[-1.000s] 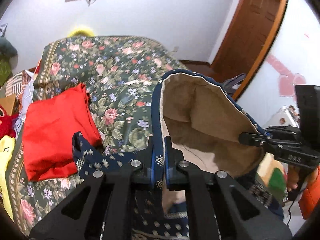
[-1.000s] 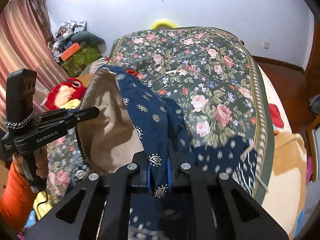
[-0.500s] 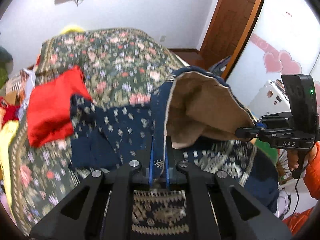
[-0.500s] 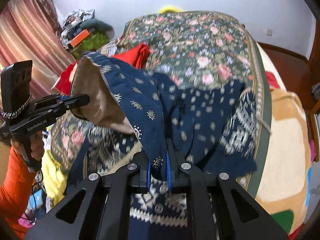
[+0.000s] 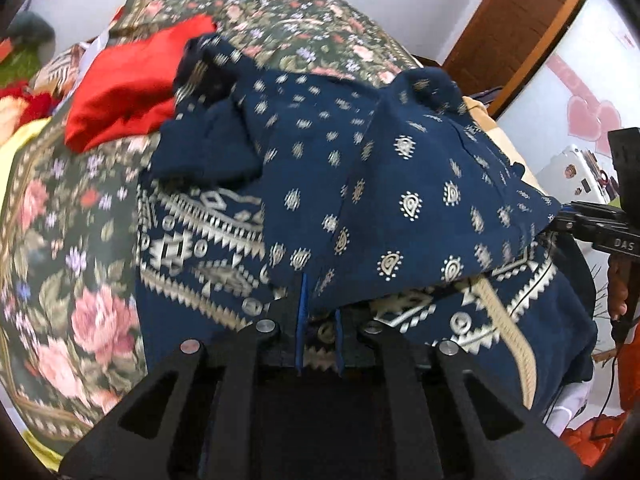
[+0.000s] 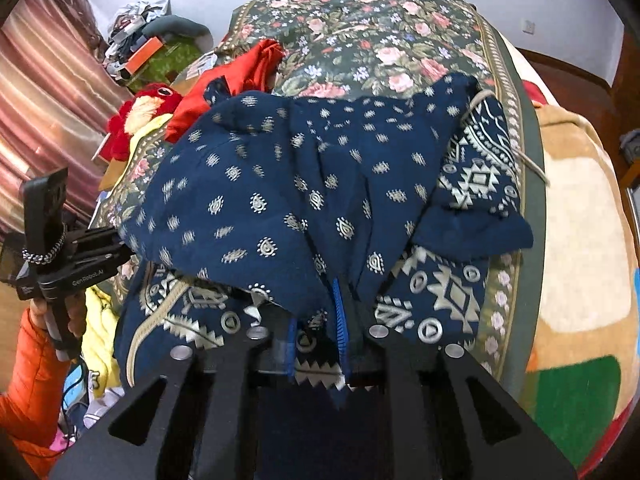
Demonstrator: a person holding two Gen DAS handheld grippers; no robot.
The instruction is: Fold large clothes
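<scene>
A large navy garment [image 5: 392,200] with cream paisley dots and a geometric border lies folded over itself on the flowered bed; it also shows in the right wrist view [image 6: 304,200]. My left gripper [image 5: 318,320] sits at its near edge with the fingers a little apart, cloth draped over the tips. My right gripper [image 6: 316,320] is at the near edge too, fingers slightly parted around the hem. Each gripper shows in the other's view, the right one [image 5: 592,224] and the left one [image 6: 80,256], both touching the garment's side edges.
A folded red garment [image 5: 128,84] lies on the flowered bedspread [image 6: 360,40] behind the navy one. A red plush toy [image 6: 140,112] and clutter sit left of the bed. A tan blanket [image 6: 576,200] hangs on the right. A wooden door [image 5: 512,20] stands beyond.
Both grippers have lowered the lifted top half of the navy garment forward onto its lower half. The beige lining is now hidden. The jaws have parted slightly.
</scene>
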